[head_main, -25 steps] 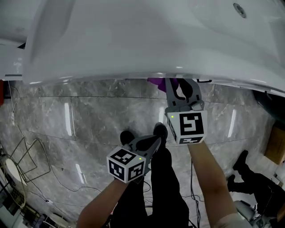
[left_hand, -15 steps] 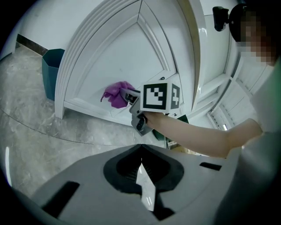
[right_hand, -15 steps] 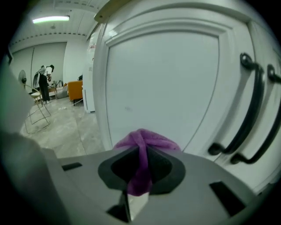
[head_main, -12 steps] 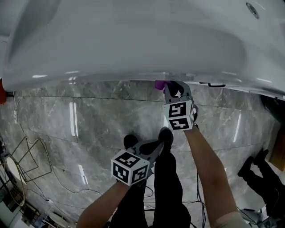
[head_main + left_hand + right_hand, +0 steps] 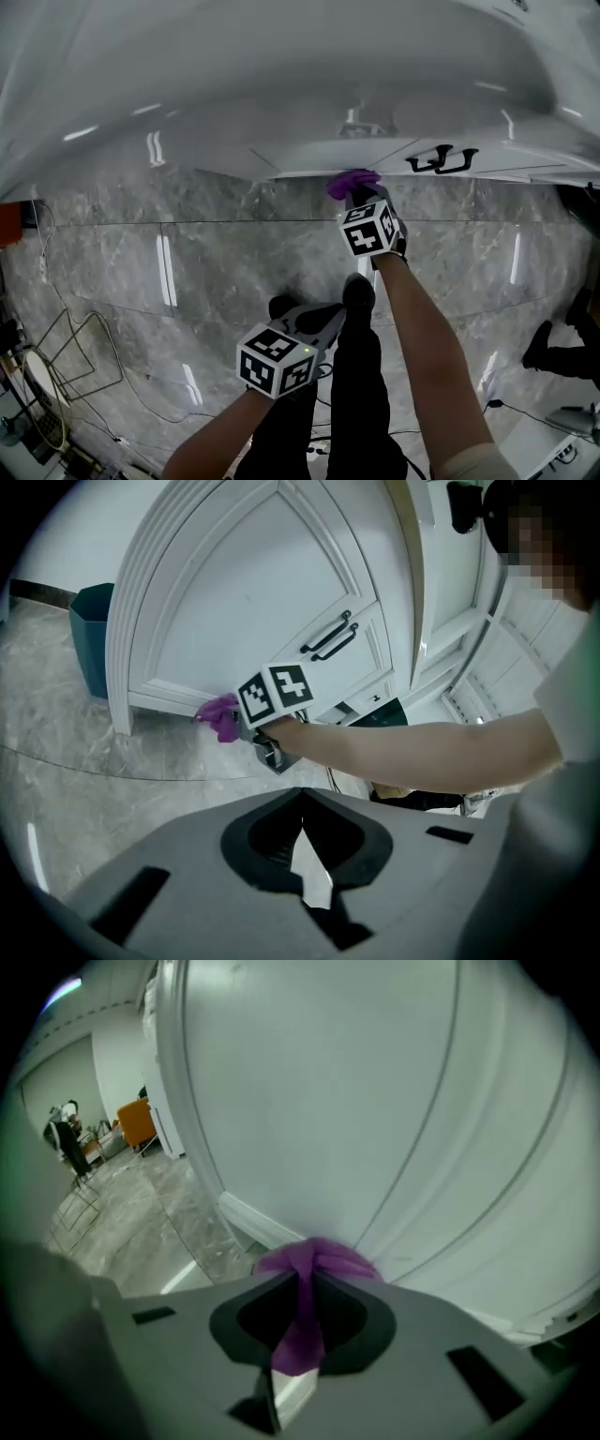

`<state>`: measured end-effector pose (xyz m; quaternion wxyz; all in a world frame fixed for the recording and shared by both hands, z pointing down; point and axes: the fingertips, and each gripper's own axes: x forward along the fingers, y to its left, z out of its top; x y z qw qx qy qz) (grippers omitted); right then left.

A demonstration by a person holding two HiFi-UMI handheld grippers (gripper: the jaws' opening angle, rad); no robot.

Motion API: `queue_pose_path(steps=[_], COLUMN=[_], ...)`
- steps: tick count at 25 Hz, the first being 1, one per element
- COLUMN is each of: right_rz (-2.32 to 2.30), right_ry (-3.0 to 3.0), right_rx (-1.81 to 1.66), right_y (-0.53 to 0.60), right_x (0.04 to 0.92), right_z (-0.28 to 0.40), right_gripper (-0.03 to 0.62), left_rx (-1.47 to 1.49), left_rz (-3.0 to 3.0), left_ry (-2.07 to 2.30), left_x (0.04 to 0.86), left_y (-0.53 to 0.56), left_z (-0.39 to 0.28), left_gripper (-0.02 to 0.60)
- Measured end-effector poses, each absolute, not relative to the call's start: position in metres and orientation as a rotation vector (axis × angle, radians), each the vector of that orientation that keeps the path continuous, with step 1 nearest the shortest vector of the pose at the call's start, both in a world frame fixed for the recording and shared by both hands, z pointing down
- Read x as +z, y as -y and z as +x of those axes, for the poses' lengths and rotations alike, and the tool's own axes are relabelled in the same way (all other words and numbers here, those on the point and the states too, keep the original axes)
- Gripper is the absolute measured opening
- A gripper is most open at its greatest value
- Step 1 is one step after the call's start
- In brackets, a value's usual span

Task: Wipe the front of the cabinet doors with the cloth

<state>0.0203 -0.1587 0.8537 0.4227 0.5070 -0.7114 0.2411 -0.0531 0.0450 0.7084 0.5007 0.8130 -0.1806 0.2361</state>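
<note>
Far left, a teal plastic bin stands on the grey marble floor just beside the cabinet; from here its inside cannot be seen. Next to it rises the white cabinet door with its arched panel. The left gripper hangs low and well back from the door, above the person's shoes, its jaws together with nothing between them. Further right, the purple cloth is bunched against the bottom edge of that door, close to the floor. The right gripper is clamped on it: a strip of the cloth runs down between the closed jaws and the rest spreads out in front, against the white panel. Beyond it, on the neighbouring door, sit two black bar handles.
</note>
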Motion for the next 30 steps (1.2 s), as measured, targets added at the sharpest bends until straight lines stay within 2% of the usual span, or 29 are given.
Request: queue_pose_path(steps=[3, 11, 19, 30], right_rz=[1.319, 1.812, 1.974, 2.015], right_ry=[1.842, 1.877, 2.042, 2.166], right_rx=[0.611, 0.815, 0.595, 0.472], right_y=[0.13, 0.068, 0.085, 0.138], right_x=[0.815, 0.672, 0.526, 0.485], right_z=[0.032, 0.105, 0.136, 0.166], right_gripper=[0.06, 0.06, 0.06, 0.06], left_rx=[0.576, 0.525, 0.501, 0.54], left_rz=[1.965, 2.008, 2.067, 2.036], left_ry=[0.411, 0.335, 0.267, 0.29], left_x=[0.699, 0.643, 0.594, 0.598], left_y=[-0.054, -0.048, -0.046, -0.056], left_z=[-0.049, -0.019, 0.011, 0.062], left_gripper=[0.008, 0.008, 0.008, 0.008])
